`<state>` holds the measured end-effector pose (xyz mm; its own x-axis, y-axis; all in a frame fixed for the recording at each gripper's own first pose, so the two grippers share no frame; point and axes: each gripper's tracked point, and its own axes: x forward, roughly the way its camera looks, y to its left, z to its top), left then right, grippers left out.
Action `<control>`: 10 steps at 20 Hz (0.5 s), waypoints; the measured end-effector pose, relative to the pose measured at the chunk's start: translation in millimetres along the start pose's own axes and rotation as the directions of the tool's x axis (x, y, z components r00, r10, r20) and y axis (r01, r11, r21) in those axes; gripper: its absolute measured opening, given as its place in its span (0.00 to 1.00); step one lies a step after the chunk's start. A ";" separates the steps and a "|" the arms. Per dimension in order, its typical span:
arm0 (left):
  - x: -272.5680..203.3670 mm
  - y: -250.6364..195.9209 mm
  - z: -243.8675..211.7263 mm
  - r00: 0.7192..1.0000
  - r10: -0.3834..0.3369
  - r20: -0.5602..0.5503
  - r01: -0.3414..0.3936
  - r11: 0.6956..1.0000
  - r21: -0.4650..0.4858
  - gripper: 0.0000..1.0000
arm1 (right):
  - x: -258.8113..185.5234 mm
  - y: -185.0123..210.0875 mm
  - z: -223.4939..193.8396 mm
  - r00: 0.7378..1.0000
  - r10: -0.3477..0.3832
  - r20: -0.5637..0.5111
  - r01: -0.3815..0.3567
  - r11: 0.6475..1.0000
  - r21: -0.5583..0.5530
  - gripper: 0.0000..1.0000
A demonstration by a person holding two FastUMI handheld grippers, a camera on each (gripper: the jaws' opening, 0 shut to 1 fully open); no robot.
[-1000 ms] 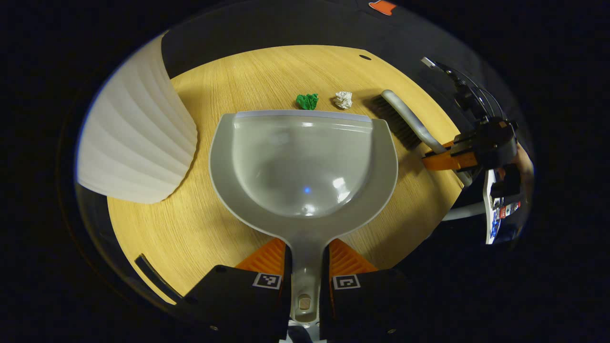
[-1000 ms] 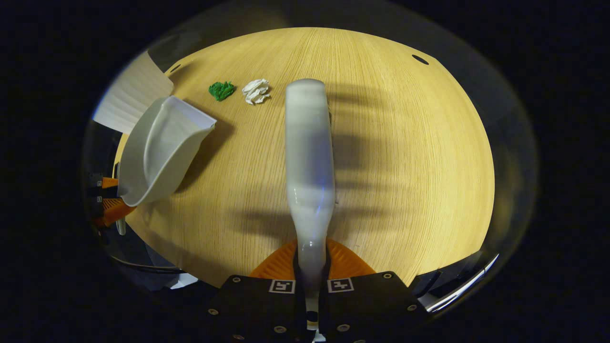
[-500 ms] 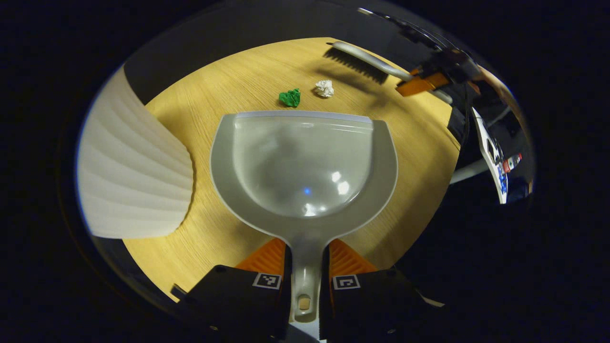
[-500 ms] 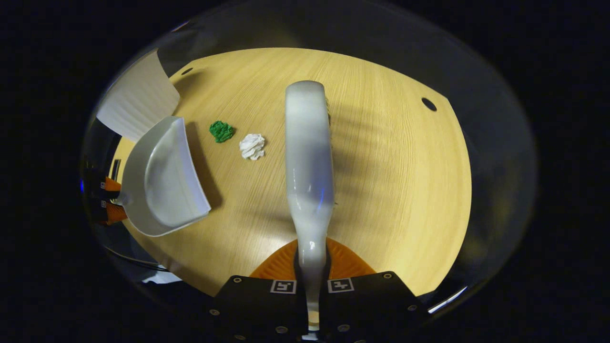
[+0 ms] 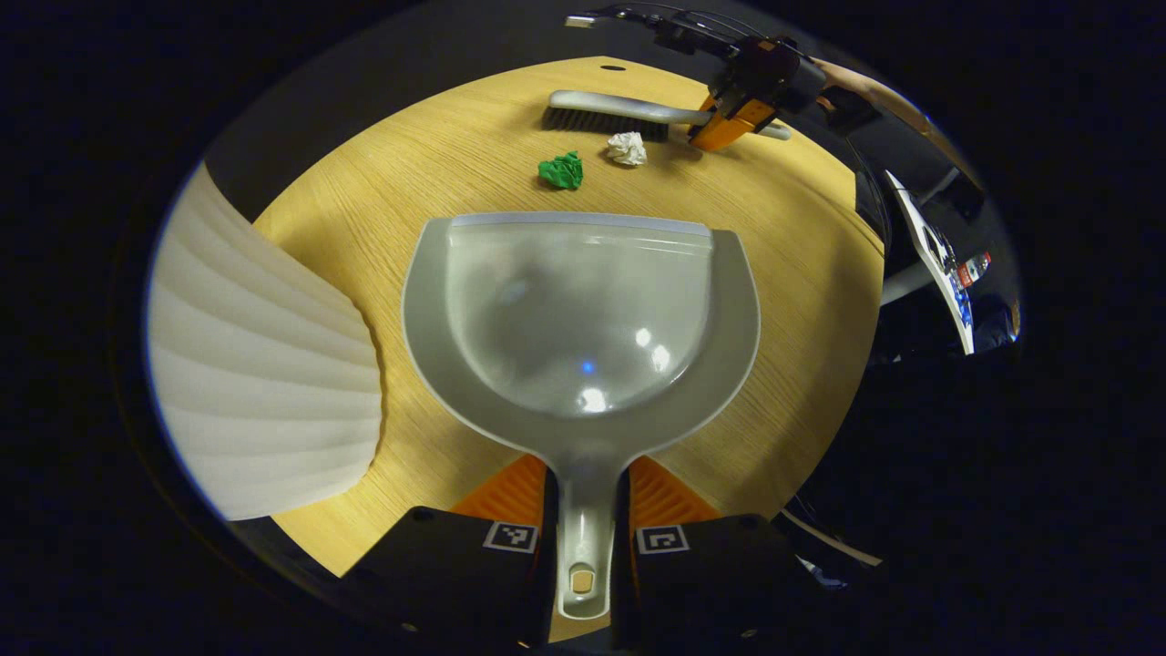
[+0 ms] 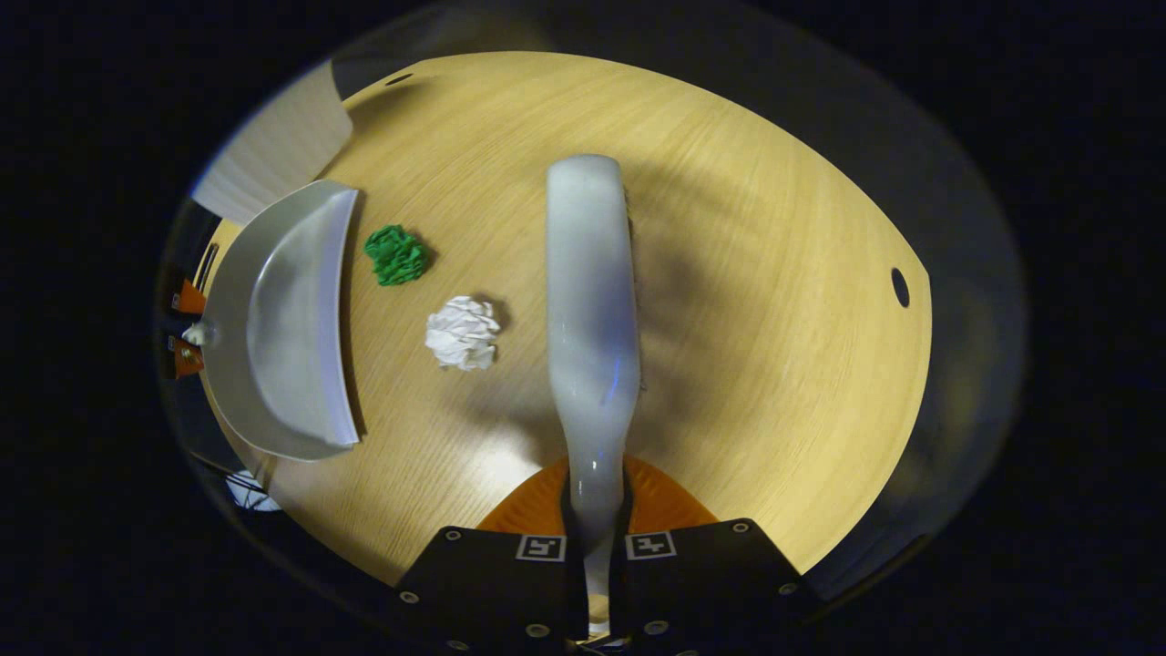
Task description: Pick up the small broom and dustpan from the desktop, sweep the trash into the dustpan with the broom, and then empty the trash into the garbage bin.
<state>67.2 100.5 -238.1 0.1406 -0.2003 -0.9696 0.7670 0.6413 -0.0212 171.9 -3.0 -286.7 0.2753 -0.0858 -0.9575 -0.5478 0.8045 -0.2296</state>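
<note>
My left gripper [image 5: 588, 510] is shut on the handle of the grey dustpan [image 5: 578, 310], whose front lip faces two scraps on the wooden desktop [image 5: 802, 237]: a green paper ball [image 5: 561, 170] and a white paper ball [image 5: 627, 148]. Beyond them lies the small broom [image 5: 619, 114], bristles down, held by the right gripper [image 5: 729, 123]. In the right gripper view, my right gripper [image 6: 597, 510] is shut on the broom handle [image 6: 590, 301]; the white ball [image 6: 463, 332] and green ball [image 6: 396, 254] lie left of it, between broom and dustpan [image 6: 282, 319].
A white ribbed garbage bin [image 5: 260, 364] stands at the desk's left edge, close beside the dustpan, and also appears at the upper left [image 6: 273, 146] in the right gripper view. A small hole [image 6: 900, 287] marks the desktop at the right. The desk edge runs near both grippers.
The broom has swung round behind the two paper balls and come down close to them. The dustpan has turned so its lip faces the balls.
</note>
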 end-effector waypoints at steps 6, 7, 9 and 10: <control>0.3 10.3 -0.4 1.000 -0.001 -0.031 0.004 0.996 0.088 0.25 | -4.9 73.2 8.7 0.990 0.140 -0.017 -0.141 0.976 -0.169 0.09; 1.0 11.3 -0.4 0.999 -0.002 -0.032 0.005 0.996 0.094 0.25 | 0.9 79.0 10.3 0.988 0.152 -0.014 -0.152 0.971 -0.183 0.09; 3.9 10.0 2.3 0.999 -0.006 -0.038 0.009 0.996 0.093 0.25 | -3.4 62.6 6.4 0.981 0.193 0.001 -0.190 0.966 -0.178 0.09; 5.0 8.5 3.2 0.999 -0.007 -0.036 0.010 0.995 0.096 0.25 | -4.1 65.4 8.2 0.975 0.220 0.001 -0.216 0.960 -0.177 0.09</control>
<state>76.5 102.5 -242.4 0.1130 -0.1782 -0.9775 0.8247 0.5655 -0.0077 141.4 54.7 -296.3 0.1491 0.0942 -0.9843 -0.7253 0.6870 -0.0441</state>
